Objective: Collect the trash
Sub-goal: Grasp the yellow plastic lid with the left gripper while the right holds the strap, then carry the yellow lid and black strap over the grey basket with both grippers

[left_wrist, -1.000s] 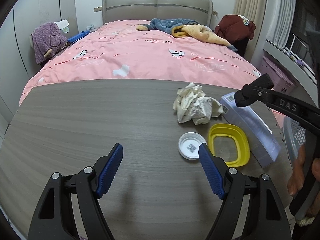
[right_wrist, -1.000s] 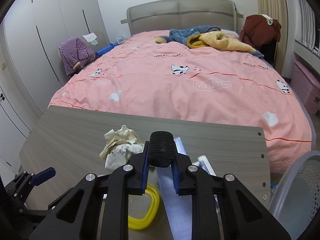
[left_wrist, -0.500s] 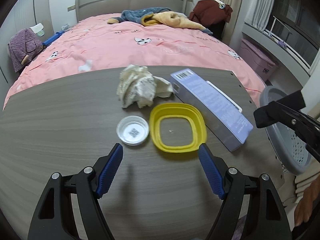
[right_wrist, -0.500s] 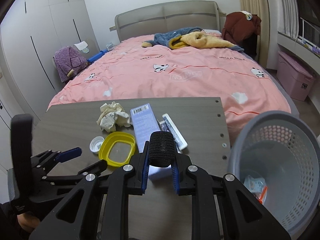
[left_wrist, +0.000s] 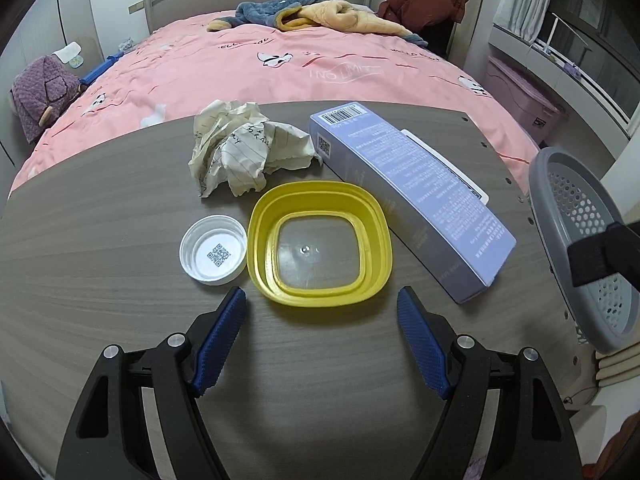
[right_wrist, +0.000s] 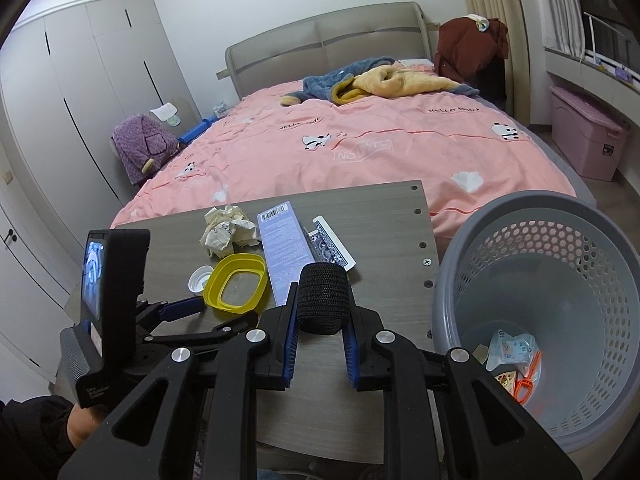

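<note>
On the grey wooden table (left_wrist: pixel 100 280) lie a yellow lid (left_wrist: pixel 319 243), a white bottle cap (left_wrist: pixel 213 249), crumpled paper (left_wrist: pixel 244 148) and a long lilac box (left_wrist: pixel 412 196). My left gripper (left_wrist: pixel 322 336) is open, its fingers just short of the yellow lid. My right gripper (right_wrist: pixel 320 334) is shut on a black roll (right_wrist: pixel 323 298) and holds it over the table's right end, left of the grey basket (right_wrist: pixel 560 292). The lid (right_wrist: pixel 236 282), the cap (right_wrist: pixel 200 279), the paper (right_wrist: pixel 228 230) and the box (right_wrist: pixel 286 252) also show in the right wrist view.
A card packet (right_wrist: pixel 332 250) lies beside the box. The basket (left_wrist: pixel 576 240) stands off the table's right edge and holds wrappers (right_wrist: pixel 512 354). A pink bed (left_wrist: pixel 300 64) lies behind the table. A pink storage bin (right_wrist: pixel 584 140) stands at the right wall.
My left gripper moved right and closer to the yellow lid and cap. My right gripper carried the black roll back and to the right, and the basket came into view.
</note>
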